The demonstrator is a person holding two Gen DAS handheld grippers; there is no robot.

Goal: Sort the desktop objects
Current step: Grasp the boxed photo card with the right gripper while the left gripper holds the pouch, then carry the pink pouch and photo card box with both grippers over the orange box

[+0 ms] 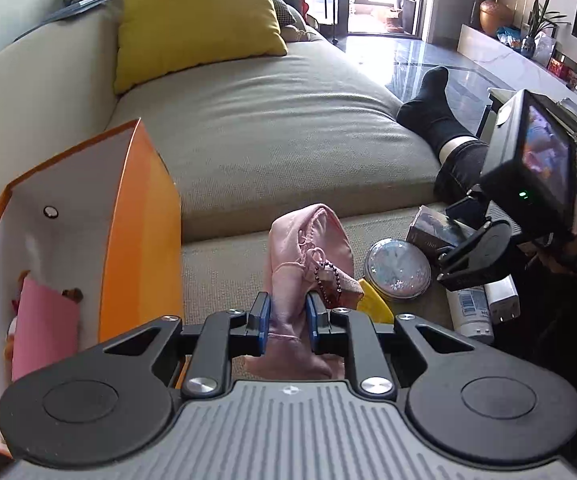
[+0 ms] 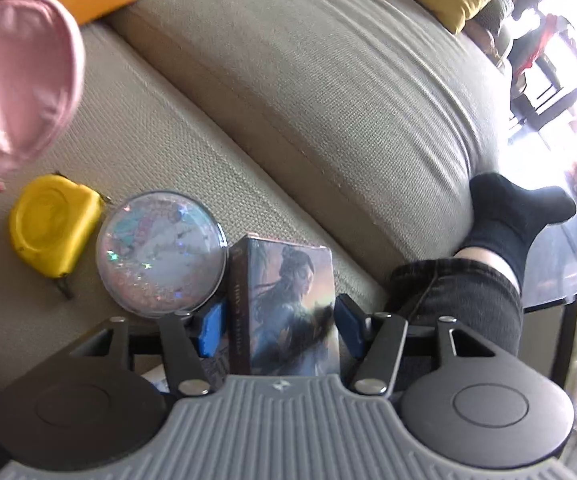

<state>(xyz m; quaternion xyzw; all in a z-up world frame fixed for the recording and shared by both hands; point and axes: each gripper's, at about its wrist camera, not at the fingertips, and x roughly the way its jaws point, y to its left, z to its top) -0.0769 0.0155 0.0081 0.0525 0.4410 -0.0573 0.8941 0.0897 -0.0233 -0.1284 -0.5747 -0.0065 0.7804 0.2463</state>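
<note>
while pink pouch (image 1: pixel 308 264) hangs clamped, glitter disc (image 2: pixel 162 252) beside card box (image 2: pixel 288 304)

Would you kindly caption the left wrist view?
Left tool holds pink pouch beside orange box.

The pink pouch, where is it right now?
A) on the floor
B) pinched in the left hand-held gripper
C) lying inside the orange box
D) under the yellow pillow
B: the left hand-held gripper has its blue pads pressed on the pink pouch, holding it up beside the orange box, not in it.
</note>
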